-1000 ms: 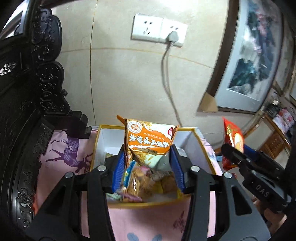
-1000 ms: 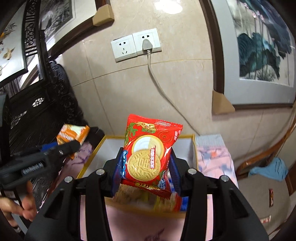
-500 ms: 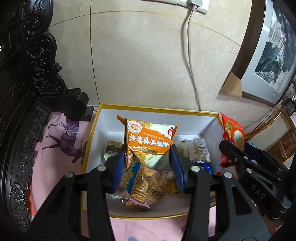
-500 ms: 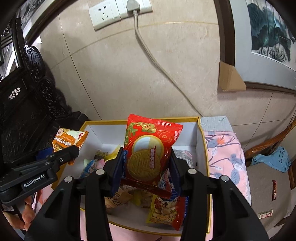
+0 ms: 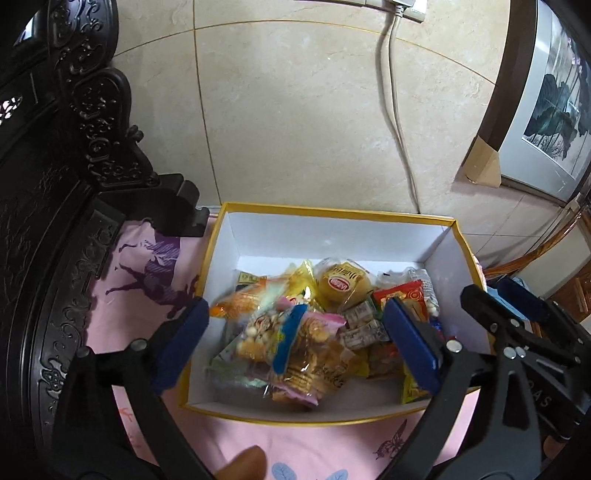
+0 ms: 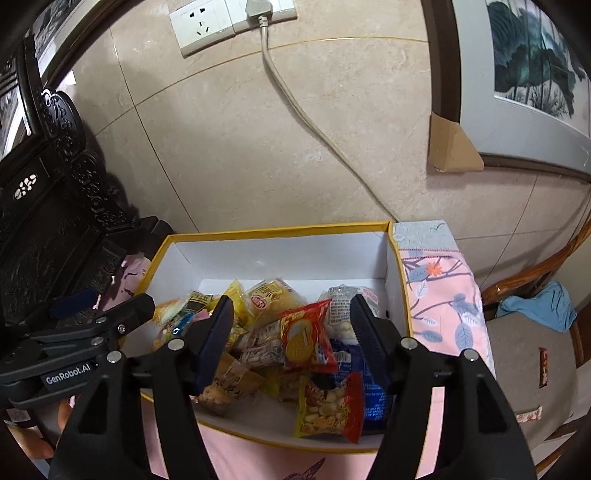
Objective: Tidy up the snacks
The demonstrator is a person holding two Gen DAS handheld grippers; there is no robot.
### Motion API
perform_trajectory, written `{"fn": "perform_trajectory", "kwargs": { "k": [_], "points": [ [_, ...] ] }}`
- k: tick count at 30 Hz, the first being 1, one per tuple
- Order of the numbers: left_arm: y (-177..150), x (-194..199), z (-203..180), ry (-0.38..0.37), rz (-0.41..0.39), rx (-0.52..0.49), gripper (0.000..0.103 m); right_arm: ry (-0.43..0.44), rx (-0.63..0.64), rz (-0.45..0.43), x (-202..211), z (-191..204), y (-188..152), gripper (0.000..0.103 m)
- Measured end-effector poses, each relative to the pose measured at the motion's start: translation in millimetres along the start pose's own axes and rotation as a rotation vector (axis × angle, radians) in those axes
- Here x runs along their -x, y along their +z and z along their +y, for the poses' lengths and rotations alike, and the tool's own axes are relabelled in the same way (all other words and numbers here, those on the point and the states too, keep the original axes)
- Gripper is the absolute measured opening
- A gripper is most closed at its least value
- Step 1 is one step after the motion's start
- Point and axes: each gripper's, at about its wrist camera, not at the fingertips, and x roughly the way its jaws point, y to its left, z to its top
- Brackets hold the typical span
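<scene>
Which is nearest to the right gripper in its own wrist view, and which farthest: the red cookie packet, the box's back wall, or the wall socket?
1. Red cookie packet: lying in the box between the open fingers of the right gripper.
2. Box's back wall: white, behind the snack pile.
3. Wall socket: high on the tiled wall, upper left.

1 box, yellow rim, white inside; snack packs in box: about a dozen, exact count unclear, overlapping; told apart: 1 red cookie pack mid-box, 1 red nut pack at near wall, 1 blue pack right of it, 1 yellow bun pack toward far wall; 2 grippers: left, right; 1 wall socket plate above box; 1 cord.
</scene>
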Motion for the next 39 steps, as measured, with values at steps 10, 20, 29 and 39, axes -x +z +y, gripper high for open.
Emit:
{"fn": "perform_trajectory", "kwargs": {
  "k": [10, 20, 29, 39],
  "points": [
    [-11, 17, 5, 0.022, -0.01, -0.007, 0.099, -0.043, 0.042, 0.074, 14, 3, -23, 0.075],
    [-14, 31, 8, 0.039, -0.025, -0.019, 0.099, -0.047, 0.037, 0.046, 30, 4, -19, 0.102],
    [-15, 35, 13, 0.055, -0.027, -0.017, 0.099, -0.046, 0.054, 0.038, 33, 8, -13, 0.102],
    [-17, 36, 12, 0.07, -0.029, -0.024, 0.099, -0.041, 0.058, 0.042, 34, 11, -13, 0.102]
  ]
}}
